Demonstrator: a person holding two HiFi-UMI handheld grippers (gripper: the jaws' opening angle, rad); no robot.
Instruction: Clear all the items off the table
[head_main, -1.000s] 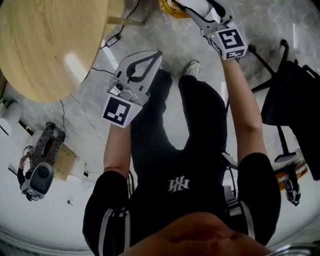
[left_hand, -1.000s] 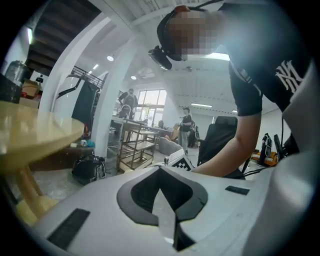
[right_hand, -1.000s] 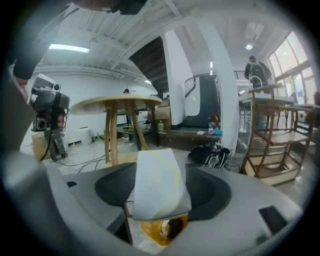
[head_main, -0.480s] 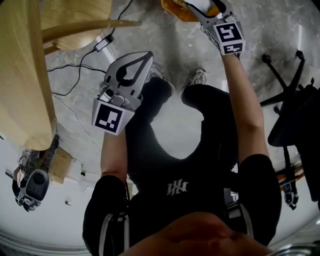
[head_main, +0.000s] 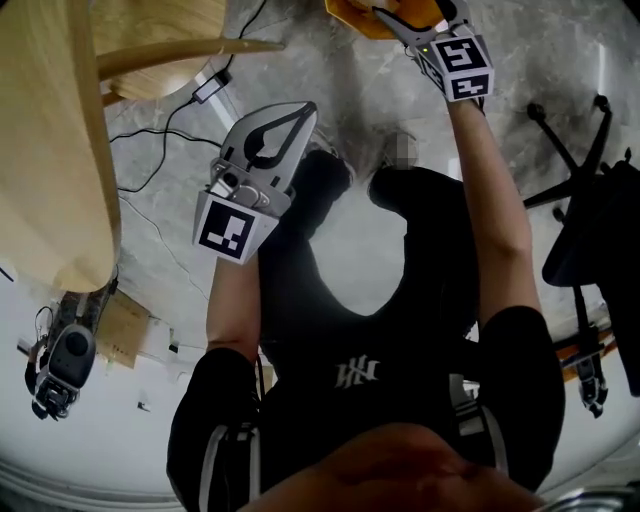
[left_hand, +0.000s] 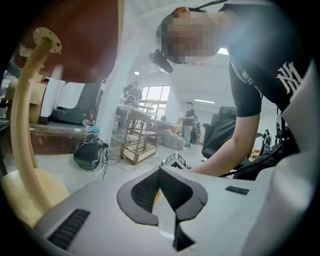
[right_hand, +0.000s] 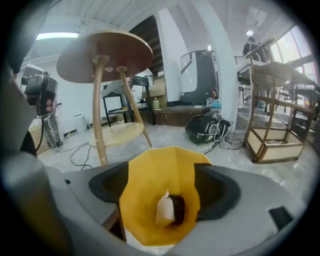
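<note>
Right gripper (right_hand: 162, 175) was held right above the yellow bin (right_hand: 145, 185), jaws just opened wide, nothing gripped. A white scrap (right_hand: 164, 209) was seen lying inside the bin.

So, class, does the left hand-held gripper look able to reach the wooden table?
Probably yes: only floor and loose cables lie between the left hand-held gripper and the wooden table.

right gripper (right_hand: 161, 192): lowered; jaws just opened, nothing gripped, over yellow bin (right_hand: 150, 175) | left gripper (head_main: 300, 112): lowered
</note>
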